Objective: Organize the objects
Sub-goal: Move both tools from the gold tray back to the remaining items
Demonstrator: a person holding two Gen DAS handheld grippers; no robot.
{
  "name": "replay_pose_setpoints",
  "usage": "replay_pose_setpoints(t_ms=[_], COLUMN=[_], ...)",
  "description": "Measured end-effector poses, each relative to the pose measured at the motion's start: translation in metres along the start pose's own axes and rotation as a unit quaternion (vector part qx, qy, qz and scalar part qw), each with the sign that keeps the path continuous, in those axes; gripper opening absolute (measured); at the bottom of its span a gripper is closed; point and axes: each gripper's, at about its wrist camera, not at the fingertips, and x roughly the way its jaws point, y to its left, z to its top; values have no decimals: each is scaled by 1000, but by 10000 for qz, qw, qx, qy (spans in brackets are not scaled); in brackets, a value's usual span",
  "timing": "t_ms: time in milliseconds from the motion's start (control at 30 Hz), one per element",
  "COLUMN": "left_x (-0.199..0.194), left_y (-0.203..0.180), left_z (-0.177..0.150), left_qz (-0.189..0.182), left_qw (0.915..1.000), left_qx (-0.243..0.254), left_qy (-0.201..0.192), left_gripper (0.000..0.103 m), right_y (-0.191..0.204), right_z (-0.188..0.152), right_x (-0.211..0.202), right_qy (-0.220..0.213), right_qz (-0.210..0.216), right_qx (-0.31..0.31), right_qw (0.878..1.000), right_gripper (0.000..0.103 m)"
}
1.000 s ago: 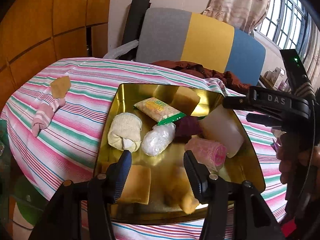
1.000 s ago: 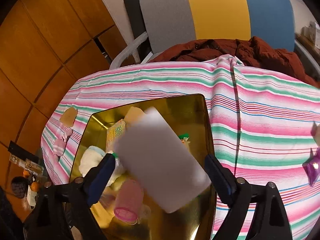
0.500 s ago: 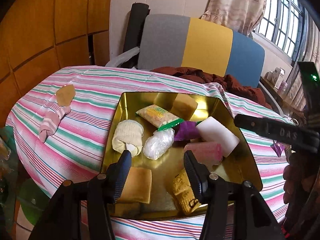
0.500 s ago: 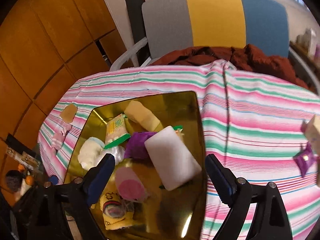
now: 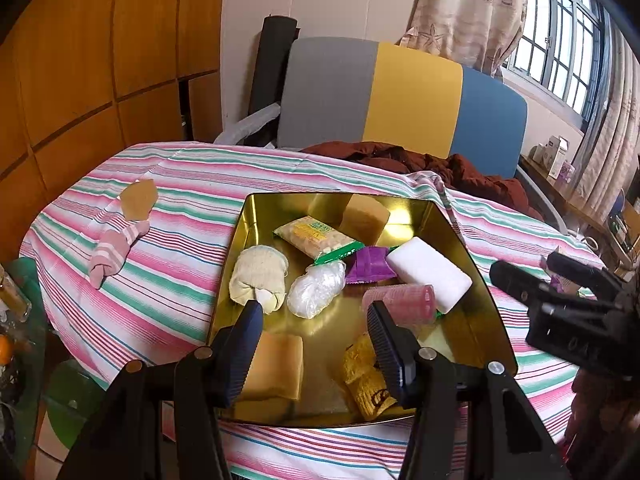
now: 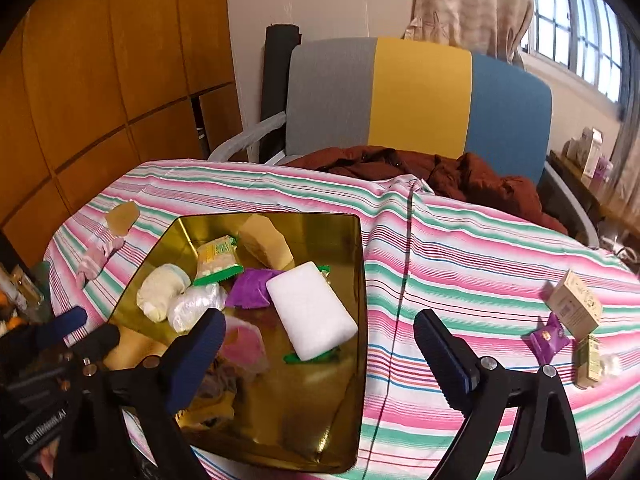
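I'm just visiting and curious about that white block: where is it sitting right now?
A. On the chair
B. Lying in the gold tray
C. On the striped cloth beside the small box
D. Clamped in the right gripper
B: the white block lies in the gold tray next to a purple packet, while the right gripper is open and empty.
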Motion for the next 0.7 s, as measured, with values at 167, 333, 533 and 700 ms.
replay_pose_setpoints(t_ms=[167, 333, 533, 700], left_x=[-5, -7, -6, -3], left_y=[-6, -16, -31, -43], left_z=[1, 0, -2, 0], left_qz=[-30, -132, -271, -403], left_qw=[10000, 9997, 9988, 9977], left_qx=[66, 186, 400, 547], left_qy=[-48, -43, 0, 13], left_gripper=[55, 55, 55, 55], right_y=[-1, -10, -25, -42], right_z=[-8, -13, -19, -25], right_x=[-7, -14, -17, -16], right_qy=[-53, -114, -108, -9], right_qz=[-70, -132, -254, -373], right_qx=[-50, 12, 131, 264], right_qw=[9999, 9998, 9995, 9990], right_gripper=[96, 97, 99, 99])
